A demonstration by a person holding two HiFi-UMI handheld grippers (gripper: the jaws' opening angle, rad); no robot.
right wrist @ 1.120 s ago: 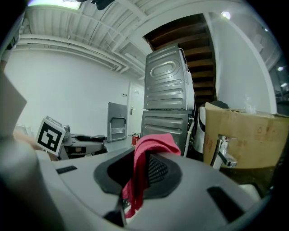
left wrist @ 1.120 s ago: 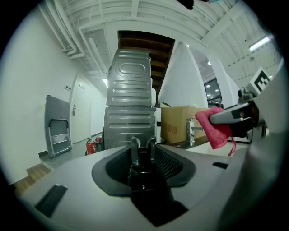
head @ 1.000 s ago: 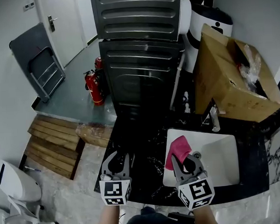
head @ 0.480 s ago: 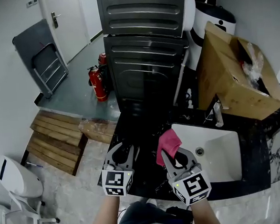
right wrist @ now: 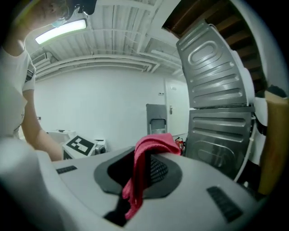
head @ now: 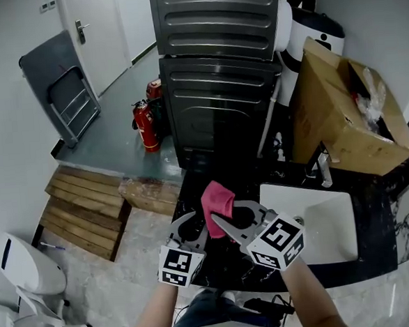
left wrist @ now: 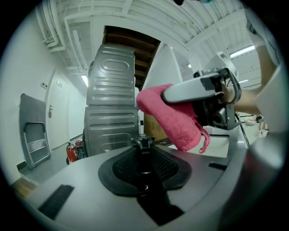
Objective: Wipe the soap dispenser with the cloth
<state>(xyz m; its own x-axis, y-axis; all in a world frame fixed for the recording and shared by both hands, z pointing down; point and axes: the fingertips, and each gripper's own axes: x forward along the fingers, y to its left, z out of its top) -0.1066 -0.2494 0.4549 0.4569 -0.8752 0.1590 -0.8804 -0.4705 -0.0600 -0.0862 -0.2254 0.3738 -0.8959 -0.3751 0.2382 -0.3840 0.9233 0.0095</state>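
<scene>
In the left gripper view, a black soap dispenser point(left wrist: 143, 155) with a pump head stands between the jaws, and my left gripper point(left wrist: 143, 159) is shut on it. From the head view my left gripper point(head: 189, 227) hovers over the black counter's left end, and the dispenser is hard to make out there. My right gripper point(head: 219, 220) is shut on a pink cloth point(head: 216, 199), turned left toward the left gripper. The cloth point(left wrist: 174, 118) hangs just above and right of the pump head, not clearly touching it. In the right gripper view the cloth point(right wrist: 145, 164) drapes between the jaws.
A white sink point(head: 331, 231) with a faucet point(head: 325, 168) is set in the black counter point(head: 205, 177) to the right. A cardboard box point(head: 341, 118) stands behind it. Stacked grey machines point(head: 220, 88), a fire extinguisher point(head: 144, 125) and a wooden pallet point(head: 82, 210) lie beyond.
My right gripper has carried the pink cloth from over the sink leftward to right beside the left gripper. The left gripper has stayed in place.
</scene>
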